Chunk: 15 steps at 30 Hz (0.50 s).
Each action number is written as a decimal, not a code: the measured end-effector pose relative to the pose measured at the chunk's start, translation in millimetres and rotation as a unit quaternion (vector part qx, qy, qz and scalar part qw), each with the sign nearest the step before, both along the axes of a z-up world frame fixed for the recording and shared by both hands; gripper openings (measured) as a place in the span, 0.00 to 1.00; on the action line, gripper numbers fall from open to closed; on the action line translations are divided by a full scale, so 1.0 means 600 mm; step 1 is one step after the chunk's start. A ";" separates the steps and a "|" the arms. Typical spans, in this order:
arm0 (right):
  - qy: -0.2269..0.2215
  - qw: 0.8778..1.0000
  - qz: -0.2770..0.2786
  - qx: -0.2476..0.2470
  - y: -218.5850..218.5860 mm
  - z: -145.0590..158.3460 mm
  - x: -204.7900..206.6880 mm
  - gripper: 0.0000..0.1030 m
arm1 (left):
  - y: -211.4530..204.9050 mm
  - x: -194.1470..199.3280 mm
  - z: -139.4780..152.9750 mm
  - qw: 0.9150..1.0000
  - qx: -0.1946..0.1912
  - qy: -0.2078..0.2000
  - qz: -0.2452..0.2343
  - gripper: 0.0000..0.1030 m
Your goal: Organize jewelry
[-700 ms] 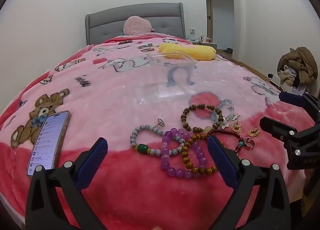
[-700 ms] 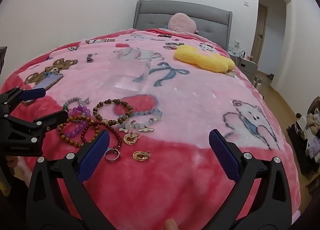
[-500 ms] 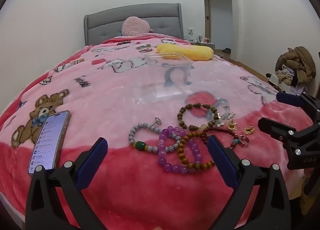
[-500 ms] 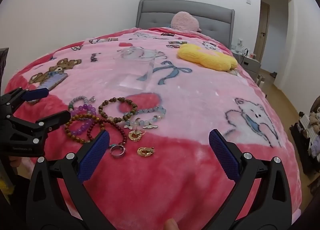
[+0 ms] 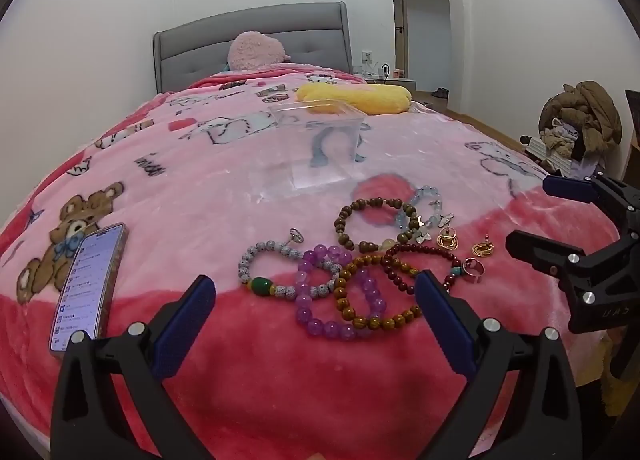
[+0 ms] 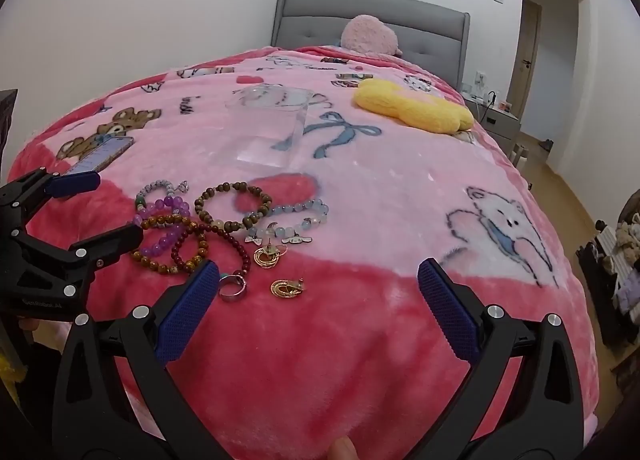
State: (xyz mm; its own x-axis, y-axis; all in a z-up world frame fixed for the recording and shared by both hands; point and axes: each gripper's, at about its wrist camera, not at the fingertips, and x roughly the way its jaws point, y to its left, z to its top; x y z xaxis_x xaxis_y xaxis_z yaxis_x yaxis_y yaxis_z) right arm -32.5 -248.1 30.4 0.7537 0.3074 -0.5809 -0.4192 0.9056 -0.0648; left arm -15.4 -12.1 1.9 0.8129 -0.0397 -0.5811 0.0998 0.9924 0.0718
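My left gripper (image 5: pixel 316 320) hangs over the near edge of the bed (image 5: pixel 200 188), fingers spread wide and holding nothing. The jewelry lies in one heap on the blanket: the purple bracelet (image 5: pixel 320 300) sits between my left fingers, with the grey bracelet (image 5: pixel 264 264) at its 10 o'clock and the brown bracelet (image 5: pixel 372 224) at 1 o'clock. My right gripper (image 6: pixel 318 308) is spread too — the ring (image 6: pixel 232 287) touches its left finger and a gold earring (image 6: pixel 286 288) lies between the fingers. The clear box (image 5: pixel 320 148) stands at 12 o'clock, apart from the heap; a phone (image 5: pixel 90 284) lies at 9 o'clock.
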 end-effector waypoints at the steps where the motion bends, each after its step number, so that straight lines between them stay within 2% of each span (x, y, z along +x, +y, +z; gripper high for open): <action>1: 0.000 1.000 0.000 0.001 -0.001 0.001 0.000 0.92 | 0.000 -0.001 0.000 1.000 0.000 0.000 0.000 0.95; 15: 0.001 1.000 0.001 0.000 0.000 0.003 -0.001 0.92 | 0.000 0.005 -0.005 1.000 -0.003 0.008 -0.004 0.95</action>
